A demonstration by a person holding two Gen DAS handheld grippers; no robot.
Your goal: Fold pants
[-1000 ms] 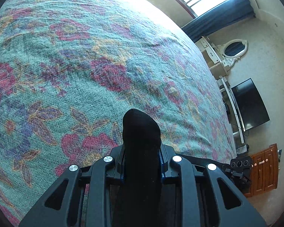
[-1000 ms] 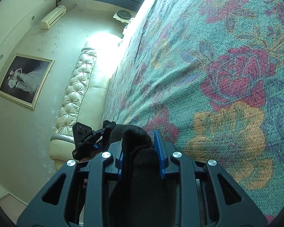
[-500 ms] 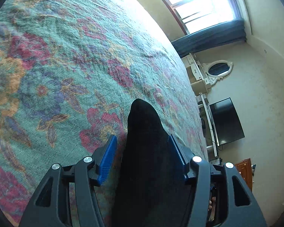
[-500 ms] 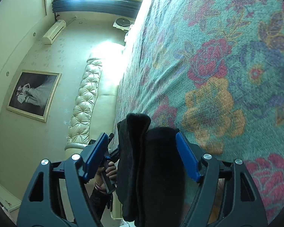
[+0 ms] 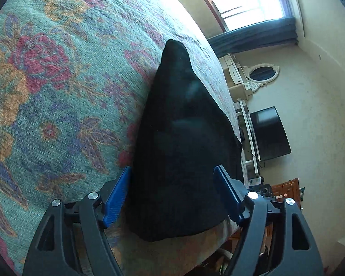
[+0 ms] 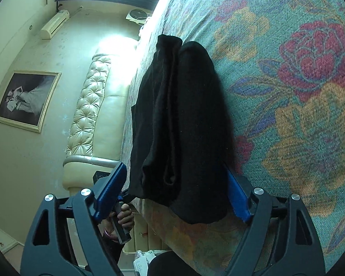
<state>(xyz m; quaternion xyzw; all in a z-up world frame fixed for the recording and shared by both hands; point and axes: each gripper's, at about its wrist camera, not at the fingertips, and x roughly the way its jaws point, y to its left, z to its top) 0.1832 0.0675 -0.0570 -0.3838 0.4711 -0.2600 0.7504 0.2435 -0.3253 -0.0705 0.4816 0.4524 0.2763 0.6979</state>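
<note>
Pants (image 5: 181, 142): black, bundled in several layers, lying on the bed (image 5: 57, 80) close to its near edge, on the floral bedspread. In the right wrist view the pants (image 6: 184, 119) show at least two stacked folds with a seam line between them; the lower end hangs slightly past the bed edge.

Left gripper (image 5: 172, 195): jaws wide, one blue pad on either side of the pants. The left pad sits right against the cloth; contact cannot be confirmed. The right pad stands clear. Jaws have just been opening, with the cloth between them but not clamped.

Right gripper (image 6: 172, 193): jaws wide, straddling the near end of the pants. The left pad is clear of the cloth, the right pad partly hidden behind it. These jaws have also just been opening, with nothing pinched.

A hand (image 6: 124, 216) of the person shows below the right gripper, off the bed edge, wrapped round the handle of the other gripper.

Step in hand, judged: release after laying a fold down on the bed. Both grippers have let go; the bundle rests on its own.

Next move, judged: withdraw both grippers clear of the pants without dragging the top layer. If a further fold is wanted, regrasp at one end of the pants through all layers, since the overhanging end could slip off the bed.
</note>
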